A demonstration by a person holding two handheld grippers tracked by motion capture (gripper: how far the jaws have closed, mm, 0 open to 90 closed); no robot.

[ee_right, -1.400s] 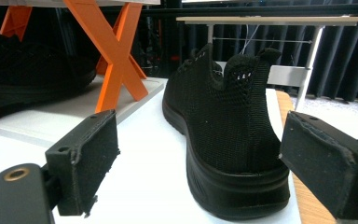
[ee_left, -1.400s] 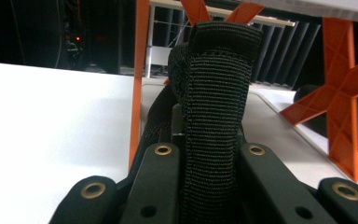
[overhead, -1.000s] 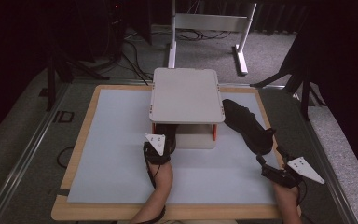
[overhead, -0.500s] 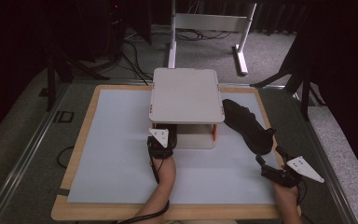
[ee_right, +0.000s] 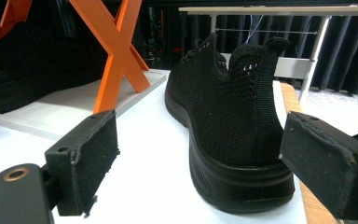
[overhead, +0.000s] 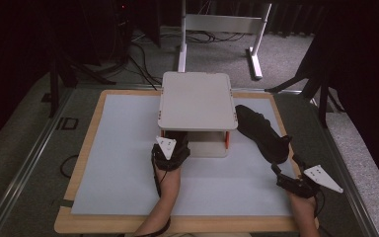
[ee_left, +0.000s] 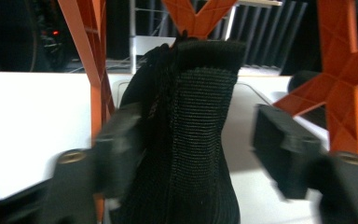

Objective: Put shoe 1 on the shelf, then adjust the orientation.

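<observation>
While the left tongs (overhead: pixel 173 143) are reaching under the near edge of the small white rack (overhead: pixel 196 101), their jaws have just been opening, and now they are standing spread. In the left gripper view the heel of a black shoe (ee_left: pixel 186 140) is standing upright between these jaws: the left jaw is lying close against the shoe side, though blur is hiding whether it is touching, and the right jaw is standing clearly apart from it. This shoe is sitting on the lower white shelf of the rack, between its orange legs (ee_left: pixel 345 74).

A second black shoe (overhead: pixel 261 132) is lying on the white tabletop (overhead: pixel 118 163), just right of the rack, with its heel pointing to the near right. The right tongs (overhead: pixel 282 170) are hovering just near of that heel, and their jaws are standing wide open. In the right gripper view the heel of this shoe (ee_right: pixel 233 126) is rising between the two pads, a little beyond them, and neither pad is touching it.
</observation>
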